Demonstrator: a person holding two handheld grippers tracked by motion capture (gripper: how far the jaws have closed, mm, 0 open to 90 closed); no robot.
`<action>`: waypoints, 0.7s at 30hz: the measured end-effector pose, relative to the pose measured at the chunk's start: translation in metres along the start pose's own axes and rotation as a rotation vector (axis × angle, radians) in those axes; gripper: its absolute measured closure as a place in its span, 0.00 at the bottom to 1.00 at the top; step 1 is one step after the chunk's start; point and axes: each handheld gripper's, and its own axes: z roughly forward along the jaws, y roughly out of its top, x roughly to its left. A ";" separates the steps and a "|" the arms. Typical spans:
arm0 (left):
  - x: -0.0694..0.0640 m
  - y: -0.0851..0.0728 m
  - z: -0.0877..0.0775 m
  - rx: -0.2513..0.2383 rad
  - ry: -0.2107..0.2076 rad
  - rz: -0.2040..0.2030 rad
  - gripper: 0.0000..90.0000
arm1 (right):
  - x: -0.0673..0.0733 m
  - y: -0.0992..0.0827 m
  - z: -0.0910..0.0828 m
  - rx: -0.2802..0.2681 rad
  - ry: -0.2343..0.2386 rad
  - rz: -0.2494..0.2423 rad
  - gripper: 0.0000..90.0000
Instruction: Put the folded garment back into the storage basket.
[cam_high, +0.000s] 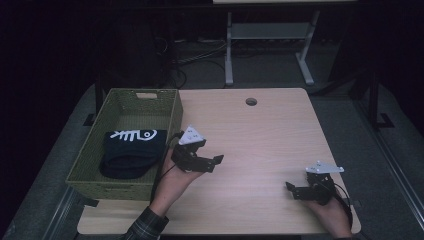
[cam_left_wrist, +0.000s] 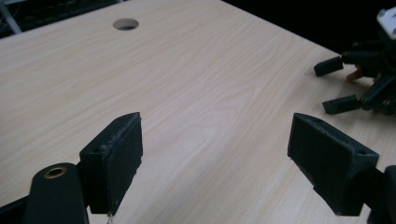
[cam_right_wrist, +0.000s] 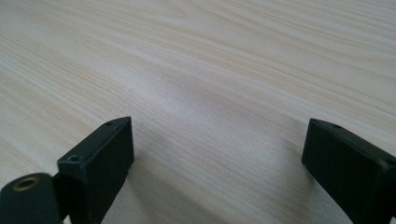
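The dark folded cloth (cam_high: 131, 152) with its white print lay inside the green woven basket (cam_high: 172, 117) at the left edge of the table (cam_high: 270, 135), its long axis running roughly across the basket. The left gripper (cam_high: 216, 163) hovered just beside the basket's right wall, jaws spread wide and holding nothing, but they pointed right, away from the cloth, toward the bare wood. The right gripper (cam_high: 291, 190) sat well apart near the table's front right, its 2 jaws equally wide and empty, aimed left. I judged the left hand (cam_high: 176, 181) much the nearer; it would have to swing back leftward over the rim to reach the cloth.
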 end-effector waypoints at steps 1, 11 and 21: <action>-0.001 -0.003 0.004 0.007 -0.006 0.002 0.20 | 0.000 0.000 0.000 0.000 0.000 0.000 0.09; -0.005 -0.034 0.034 0.077 -0.002 0.020 0.18 | 0.000 0.000 0.000 0.000 0.000 -0.003 0.09; -0.001 -0.060 0.057 0.172 0.047 0.042 0.17 | 0.000 0.000 0.000 0.001 0.000 -0.003 0.09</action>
